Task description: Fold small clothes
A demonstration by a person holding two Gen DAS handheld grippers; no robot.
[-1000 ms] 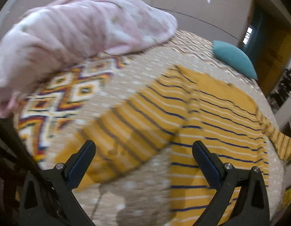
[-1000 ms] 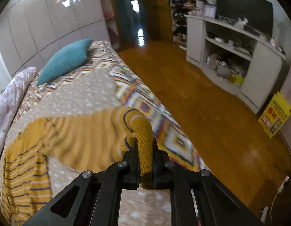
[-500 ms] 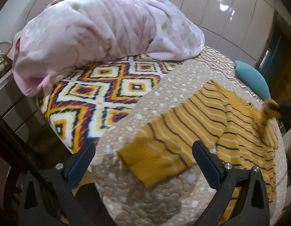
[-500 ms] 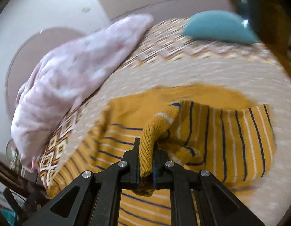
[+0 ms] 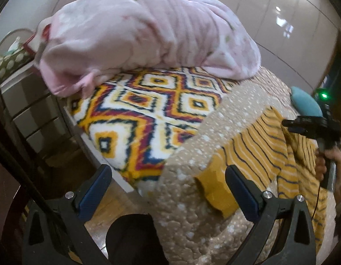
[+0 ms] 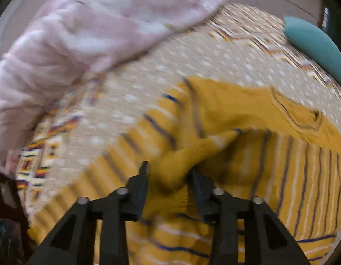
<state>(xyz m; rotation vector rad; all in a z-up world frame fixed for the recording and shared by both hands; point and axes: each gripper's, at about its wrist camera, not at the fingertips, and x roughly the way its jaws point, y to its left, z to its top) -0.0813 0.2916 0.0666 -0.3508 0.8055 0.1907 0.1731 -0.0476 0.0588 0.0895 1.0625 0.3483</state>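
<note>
A mustard-yellow striped sweater (image 5: 265,152) lies on the beige dotted bedspread (image 5: 192,209); one sleeve reaches the bed's near corner. My left gripper (image 5: 168,190) is open and empty, just off that corner, its right finger next to the sleeve cuff (image 5: 214,190). In the right wrist view the sweater (image 6: 302,176) fills the lower right. My right gripper (image 6: 170,178) has its jaws parted, with the other sleeve's cuff (image 6: 177,167) lying loose between them over the sweater's body. The right gripper also shows in the left wrist view (image 5: 311,128), held by a hand.
A bunched pink blanket (image 5: 148,33) lies at the back of the bed beyond a diamond-pattern blanket (image 5: 148,114). A teal pillow (image 6: 313,44) sits at the far right. The bed edge drops to a wooden floor (image 5: 100,216) under my left gripper.
My right gripper carried the sleeve across over the sweater's body and has opened, so the cuff is loose. My left gripper pulled back toward the bed's corner.
</note>
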